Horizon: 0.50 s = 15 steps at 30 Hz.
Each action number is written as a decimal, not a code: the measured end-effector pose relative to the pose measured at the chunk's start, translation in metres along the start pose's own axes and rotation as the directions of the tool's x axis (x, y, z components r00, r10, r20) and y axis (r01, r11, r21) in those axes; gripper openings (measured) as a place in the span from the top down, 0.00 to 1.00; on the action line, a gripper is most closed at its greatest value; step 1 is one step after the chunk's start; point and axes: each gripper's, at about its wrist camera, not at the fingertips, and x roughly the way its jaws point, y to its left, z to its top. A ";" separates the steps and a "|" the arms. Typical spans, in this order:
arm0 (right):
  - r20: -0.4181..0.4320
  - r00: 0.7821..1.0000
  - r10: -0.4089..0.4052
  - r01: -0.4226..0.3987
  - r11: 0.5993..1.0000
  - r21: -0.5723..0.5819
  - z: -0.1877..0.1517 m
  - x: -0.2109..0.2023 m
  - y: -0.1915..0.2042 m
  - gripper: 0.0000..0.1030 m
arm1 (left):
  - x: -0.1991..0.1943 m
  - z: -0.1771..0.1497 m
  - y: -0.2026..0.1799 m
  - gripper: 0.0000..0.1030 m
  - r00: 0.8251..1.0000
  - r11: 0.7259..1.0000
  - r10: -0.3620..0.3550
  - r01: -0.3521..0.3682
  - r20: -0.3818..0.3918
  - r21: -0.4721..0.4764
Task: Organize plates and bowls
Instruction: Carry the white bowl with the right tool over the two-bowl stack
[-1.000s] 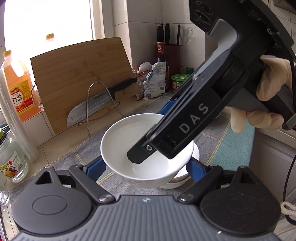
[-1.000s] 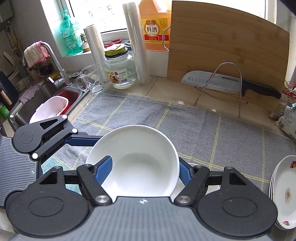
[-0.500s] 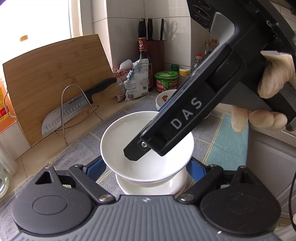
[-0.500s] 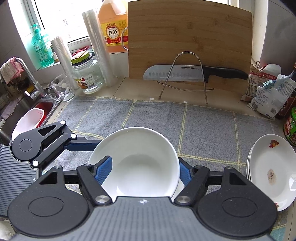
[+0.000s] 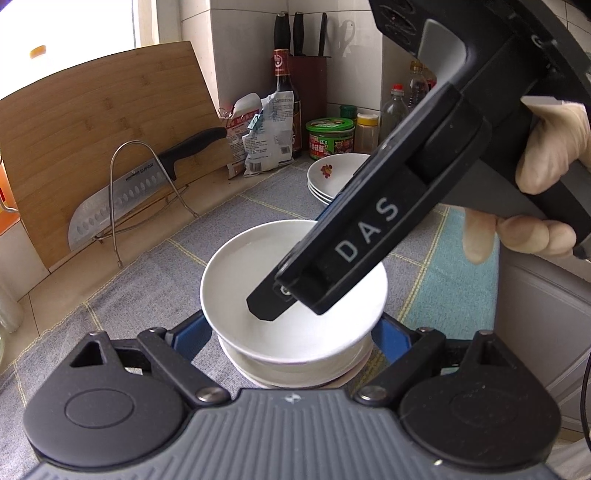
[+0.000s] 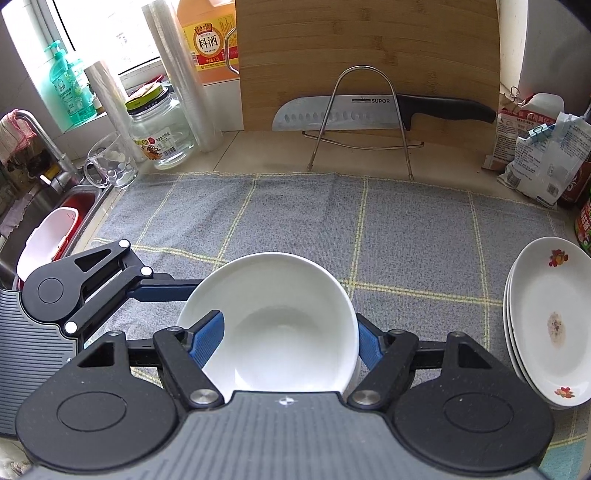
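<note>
Before me a beige counter (image 6: 258, 155) meets a white tiled wall (image 5: 243, 48). At my left, bright daylight comes through a window (image 6: 107, 33) above the steel sink (image 6: 44, 206). A grey checked cloth (image 6: 369, 229) covers the counter.

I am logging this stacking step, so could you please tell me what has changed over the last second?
Both grippers carried the white bowl rightward along the grey mat, toward the stack of flowered plates, which came into view. The bowl now sits lower over the bowls beneath it. Unchanged: the right gripper keeps one finger inside the bowl and one outside, the left gripper flanks the stack, and nothing has been released.
</note>
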 end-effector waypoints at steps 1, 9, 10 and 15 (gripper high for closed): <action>-0.003 1.000 0.001 -0.001 1.000 0.000 0.001 0.001 0.000 0.23 | 0.000 0.000 0.000 0.10 1.000 1.000 0.000 0.000 -0.001 0.000; -0.016 1.000 0.001 -0.001 1.000 -0.004 0.000 0.007 -0.002 0.23 | 0.004 -0.003 0.000 0.10 1.000 1.000 -0.001 0.001 -0.012 -0.002; -0.016 1.000 0.001 -0.001 1.000 -0.004 0.000 0.008 -0.002 0.23 | 0.004 -0.003 0.000 0.10 1.000 1.000 -0.001 0.001 -0.012 -0.003; -0.016 1.000 0.001 -0.001 1.000 -0.003 0.000 0.008 -0.002 0.23 | 0.006 -0.003 0.000 0.10 1.000 1.000 0.001 -0.001 -0.015 -0.005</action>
